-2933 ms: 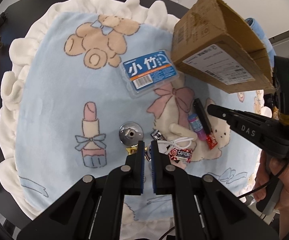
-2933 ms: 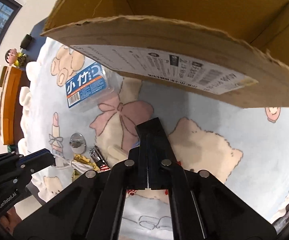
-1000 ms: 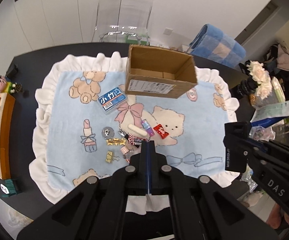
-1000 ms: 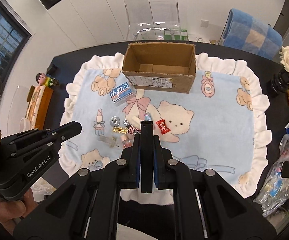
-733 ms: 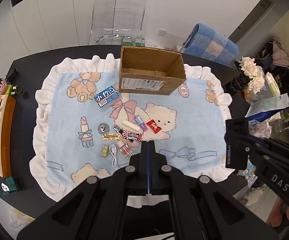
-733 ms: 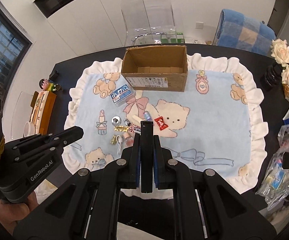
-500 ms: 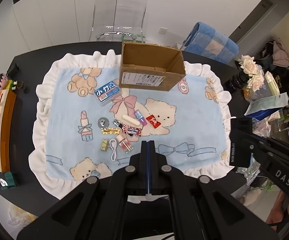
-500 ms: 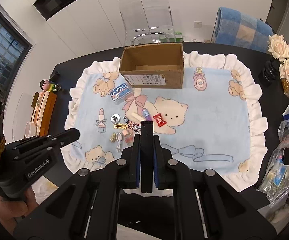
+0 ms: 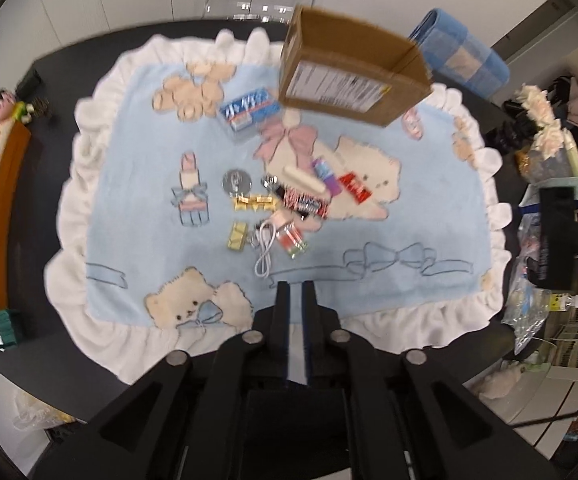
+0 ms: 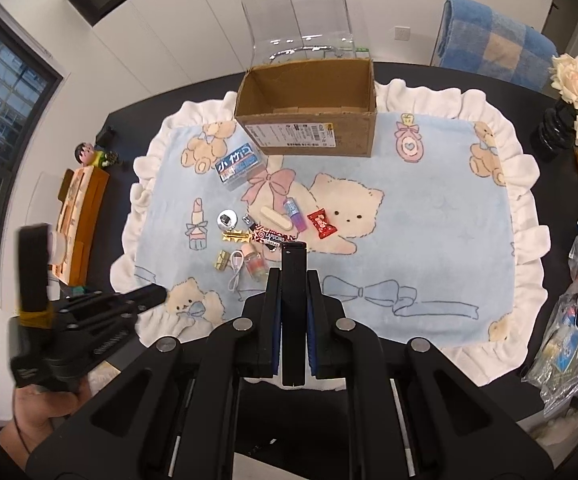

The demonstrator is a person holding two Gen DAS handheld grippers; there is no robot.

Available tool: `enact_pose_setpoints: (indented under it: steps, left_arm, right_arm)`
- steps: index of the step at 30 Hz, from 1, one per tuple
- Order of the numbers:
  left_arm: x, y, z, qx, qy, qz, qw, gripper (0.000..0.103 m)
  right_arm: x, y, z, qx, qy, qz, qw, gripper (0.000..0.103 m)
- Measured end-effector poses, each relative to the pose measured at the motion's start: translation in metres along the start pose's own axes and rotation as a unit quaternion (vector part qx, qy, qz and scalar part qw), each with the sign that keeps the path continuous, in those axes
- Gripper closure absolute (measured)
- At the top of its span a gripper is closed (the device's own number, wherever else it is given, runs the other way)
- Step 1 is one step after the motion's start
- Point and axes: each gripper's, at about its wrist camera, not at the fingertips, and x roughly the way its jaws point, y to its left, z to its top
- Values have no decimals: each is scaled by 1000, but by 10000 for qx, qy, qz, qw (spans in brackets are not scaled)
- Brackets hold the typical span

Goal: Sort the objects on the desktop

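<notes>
My right gripper clamps a black stick at lower centre; my left gripper stands slightly parted, empty.

open blanket right, cardboard box behind

A box sits at the blanket's twelve o'clock edge, with a case just beside it at eight o'clock. At the blanket's centre lies a cluster: a disc at nine o'clock, a candy at three, a cable at six. A chair stands behind the box.
</notes>
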Motion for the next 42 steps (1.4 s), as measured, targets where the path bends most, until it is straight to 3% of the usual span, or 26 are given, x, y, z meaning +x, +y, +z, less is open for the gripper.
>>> enact_pose_setpoints:
  steps: [6, 13, 14, 19, 20, 24, 27, 37, 40, 42]
  left_arm:
    - [52, 0, 5, 57, 180, 7, 9998, 94]
    - [104, 11, 13, 122, 447, 336, 9984, 94]
    - [112, 14, 13, 143, 486, 385, 9980, 94]
    - [149, 28, 17, 120, 822, 498, 9953, 93]
    - [152, 30, 17, 105, 831, 528, 9951, 90]
    - [159, 31, 16, 227, 882, 527, 9944, 51]
    - [159, 29, 15, 286, 858, 495, 9947, 46]
    - [164, 22, 4, 604, 867, 734, 9917, 46]
    - [162, 22, -1, 750, 836, 972, 9889, 63]
    - [160, 26, -1, 773, 852, 1000, 9883, 83]
  right_arm:
    - [27, 0, 13, -26, 96, 7, 9999, 93]
    - [83, -9, 20, -18, 326, -67, 9994, 93]
    - [89, -10, 20, 786, 118, -265, 9965, 93]
    - [109, -19, 26, 855, 227, -272, 9957, 93]
    - [112, -20, 28, 871, 240, -266, 9956, 93]
    - [124, -23, 34, 894, 305, -245, 9952, 93]
    - [132, -24, 37, 906, 343, -240, 9950, 93]
    - [161, -32, 36, 1013, 503, -259, 9932, 93]
    - [167, -33, 35, 1027, 543, -262, 9929, 93]
    - [169, -33, 36, 1037, 544, -266, 9928, 93]
